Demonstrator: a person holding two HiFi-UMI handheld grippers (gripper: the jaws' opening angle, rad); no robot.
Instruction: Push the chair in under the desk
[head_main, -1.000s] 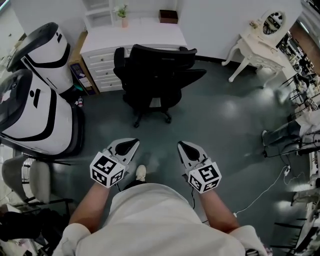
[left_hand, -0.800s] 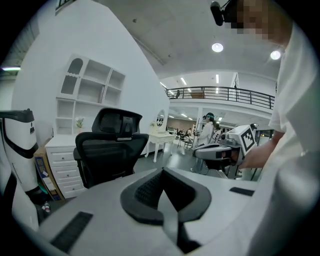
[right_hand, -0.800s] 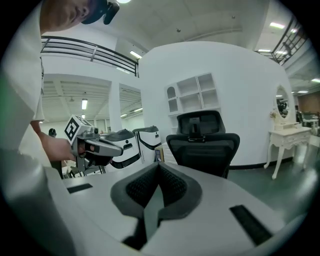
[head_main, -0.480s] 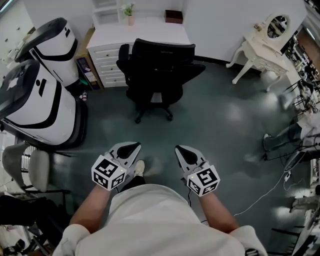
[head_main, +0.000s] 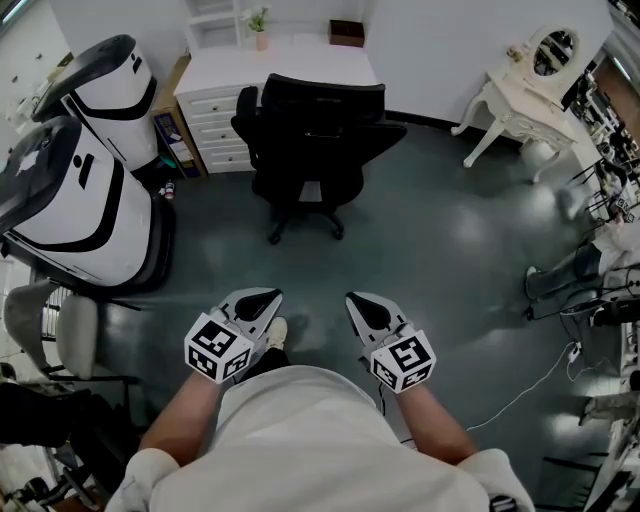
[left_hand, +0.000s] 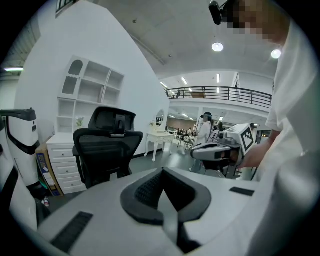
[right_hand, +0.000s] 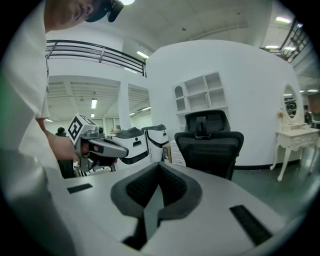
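A black office chair on a wheeled base stands in front of the white desk, its back toward me and its seat out from under the desktop. The chair also shows ahead in the left gripper view, and the chair again in the right gripper view. My left gripper and right gripper hang side by side well short of the chair, over bare floor. Both are shut with nothing between the jaws. Neither touches the chair.
Two large white-and-black machines stand at the left. A drawer unit sits under the desk's left side. A white dressing table with a mirror is at the far right, and a cable trails on the floor.
The view has shifted slightly toward the chair and desk. Both grippers stay shut and side by side, with the right one drawn a little inward.
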